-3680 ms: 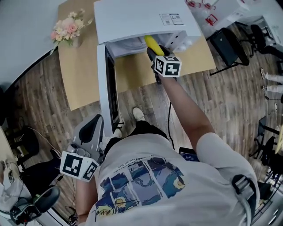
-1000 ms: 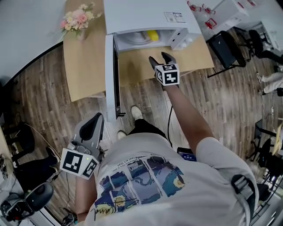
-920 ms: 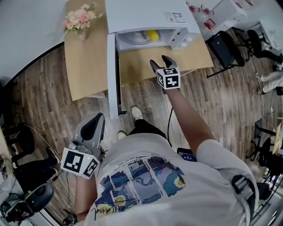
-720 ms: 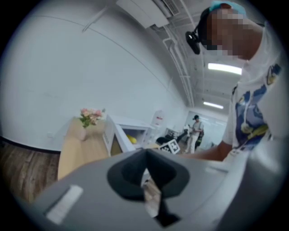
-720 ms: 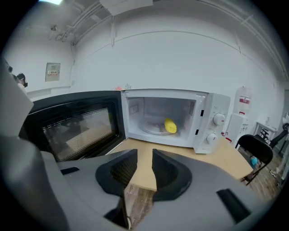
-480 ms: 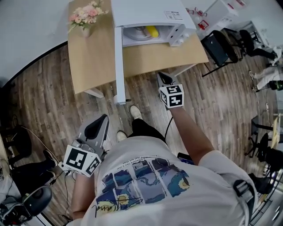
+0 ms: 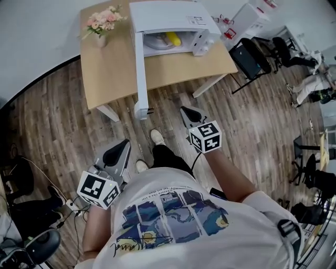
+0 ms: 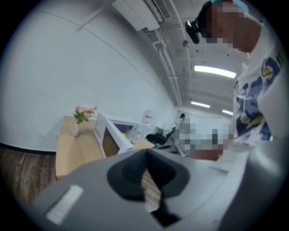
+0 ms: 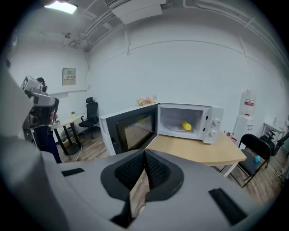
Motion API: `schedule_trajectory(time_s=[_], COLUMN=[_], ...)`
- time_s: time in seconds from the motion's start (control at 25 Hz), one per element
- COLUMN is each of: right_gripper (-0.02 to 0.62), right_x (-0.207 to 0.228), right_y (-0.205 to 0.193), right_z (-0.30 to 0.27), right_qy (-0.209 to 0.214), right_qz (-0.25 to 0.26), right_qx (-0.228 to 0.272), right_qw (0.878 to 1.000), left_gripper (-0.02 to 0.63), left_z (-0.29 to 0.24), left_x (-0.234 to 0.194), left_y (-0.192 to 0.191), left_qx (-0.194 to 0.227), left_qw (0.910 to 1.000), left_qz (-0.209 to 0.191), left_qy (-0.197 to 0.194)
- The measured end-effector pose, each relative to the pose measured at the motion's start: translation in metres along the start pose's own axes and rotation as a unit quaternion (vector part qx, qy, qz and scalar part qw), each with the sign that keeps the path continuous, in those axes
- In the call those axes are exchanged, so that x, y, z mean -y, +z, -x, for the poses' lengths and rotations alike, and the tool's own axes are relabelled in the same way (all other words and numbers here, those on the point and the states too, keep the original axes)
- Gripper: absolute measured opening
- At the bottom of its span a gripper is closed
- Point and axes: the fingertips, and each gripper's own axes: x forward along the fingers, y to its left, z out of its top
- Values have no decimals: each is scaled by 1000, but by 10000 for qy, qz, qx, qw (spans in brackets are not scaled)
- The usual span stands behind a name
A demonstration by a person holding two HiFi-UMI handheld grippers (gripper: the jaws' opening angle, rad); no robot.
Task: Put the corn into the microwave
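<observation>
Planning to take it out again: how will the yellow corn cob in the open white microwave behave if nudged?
Rounded and elongated, the yellow corn cob would probably roll sideways inside the white microwave. Its straight shape suggests it is stiff, not floppy.

The microwave [image 7: 173,13] stands at the far edge of the table [image 7: 110,79], right of its middle, with the corn [image 7: 172,38] lying inside it. Its door [image 7: 139,68] swings out at the left, reaching past the table's near edge. The vase of flowers [image 7: 101,23] stands on the far left corner, left of the microwave. A chair [image 7: 247,55] stands right of the table. Before the table, over the floor, the right gripper [image 7: 185,110] is nearer it than the left gripper [image 7: 125,143]
</observation>
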Motion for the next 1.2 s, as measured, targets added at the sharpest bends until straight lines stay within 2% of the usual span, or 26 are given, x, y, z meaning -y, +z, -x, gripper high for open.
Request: schedule_trajectory(time_s=[0.6,1.2], right_gripper=[9,9], right_x=[-66,-93], right_y=[17,30], right_z=[39,35], right_qy=[378,474], right_qz=[288,480], right_qx=[185,264], right_qw=[9987,9974], left_gripper=[8,8], left_z=[40,77], left_x=[6,-4], left_y=[-13,-25], left_qx=[120,291], left_qw=[9999,9985], left_qz=[47,164], left_qy=[110,429])
